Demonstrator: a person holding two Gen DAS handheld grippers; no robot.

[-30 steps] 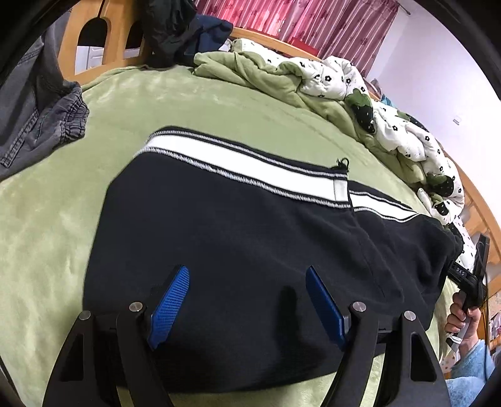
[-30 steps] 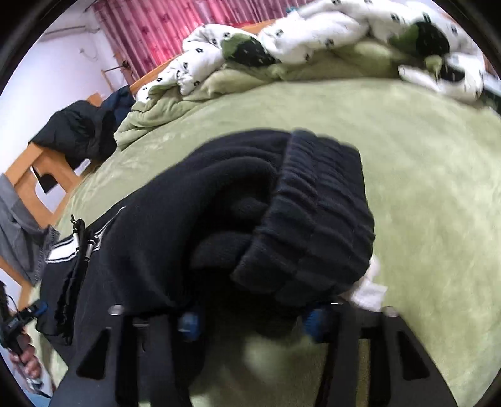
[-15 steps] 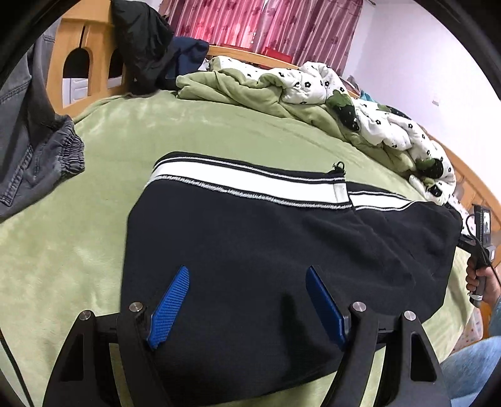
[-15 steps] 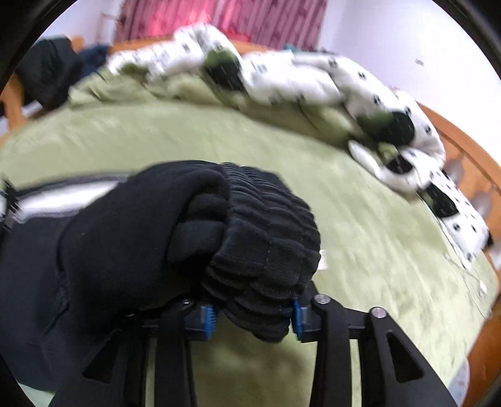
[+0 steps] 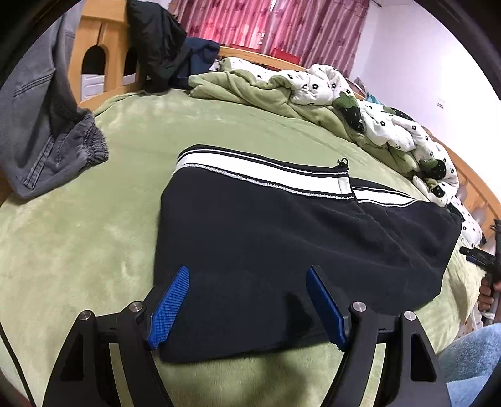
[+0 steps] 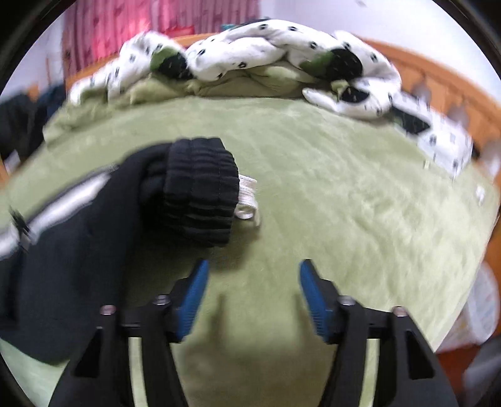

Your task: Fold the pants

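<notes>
Lying folded on green bedspread (image 5: 78, 250), black white-striped pants (image 5: 281, 238), waistband (image 6: 200, 188) bunched.

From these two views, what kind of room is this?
Most likely a bedroom: the black pants lie on a green bedspread, with a rumpled floral duvet, wooden bed frame and pink curtains behind.

black pants (image 5: 281, 244) | white side stripe | folded, flat on bed | ribbed waistband (image 6: 200, 191) bunched at one end
</notes>
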